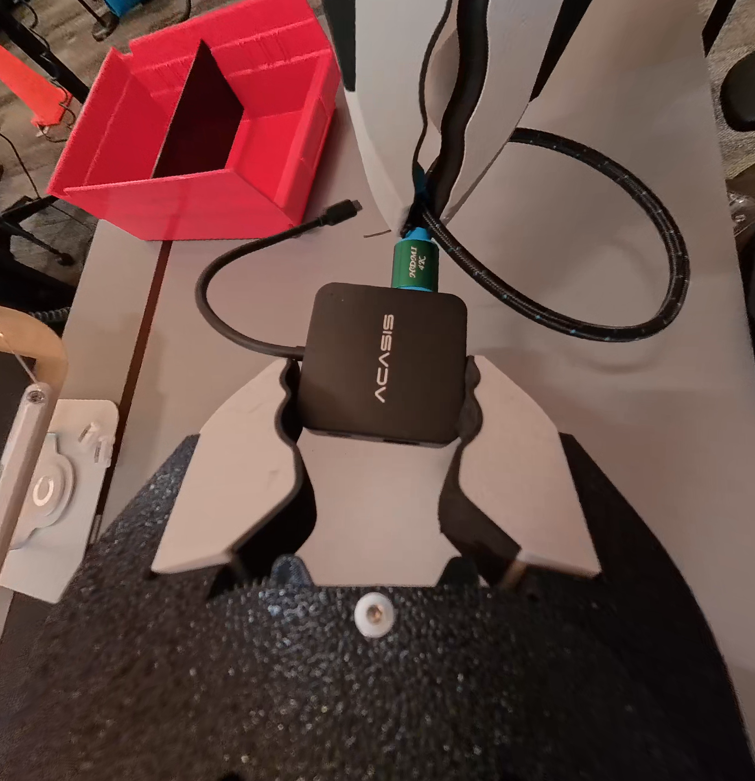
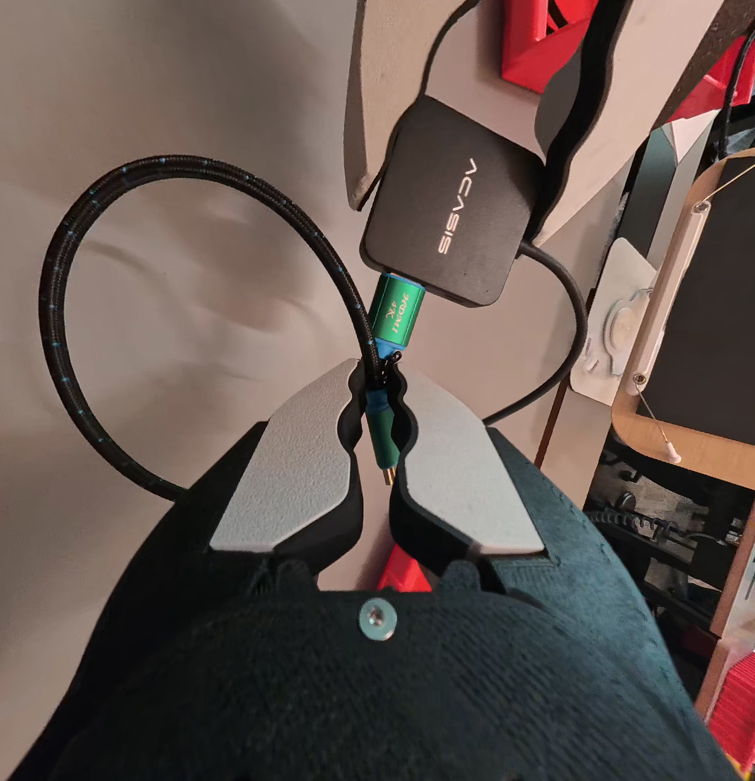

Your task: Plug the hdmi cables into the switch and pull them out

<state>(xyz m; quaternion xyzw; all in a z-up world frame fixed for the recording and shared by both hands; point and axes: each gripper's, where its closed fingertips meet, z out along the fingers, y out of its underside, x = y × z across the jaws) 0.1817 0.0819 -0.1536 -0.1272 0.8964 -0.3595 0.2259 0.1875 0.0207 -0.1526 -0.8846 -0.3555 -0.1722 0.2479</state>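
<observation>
A black square switch [image 1: 384, 329] lies on the grey table [image 1: 599, 443]. My left gripper [image 1: 382, 372] is shut on its two sides. A green HDMI plug [image 1: 413, 266] sits in the switch's far edge, and its black braided cable [image 1: 646, 312] loops to the right. My right gripper [image 2: 380, 380] is shut on that cable together with a second green plug [image 2: 382, 427], whose gold tip points back toward the camera. In the right wrist view, the inserted plug [image 2: 394, 315] and the switch [image 2: 418, 177] lie just ahead, the switch between the left gripper's fingers [image 2: 358, 126].
An open red box [image 1: 223, 126] stands on the table's far left. The switch's own thin black lead [image 1: 223, 270] curls left and ends loose beside the box. A metal stand plate [image 1: 62, 465] and a board sit at the table's left edge.
</observation>
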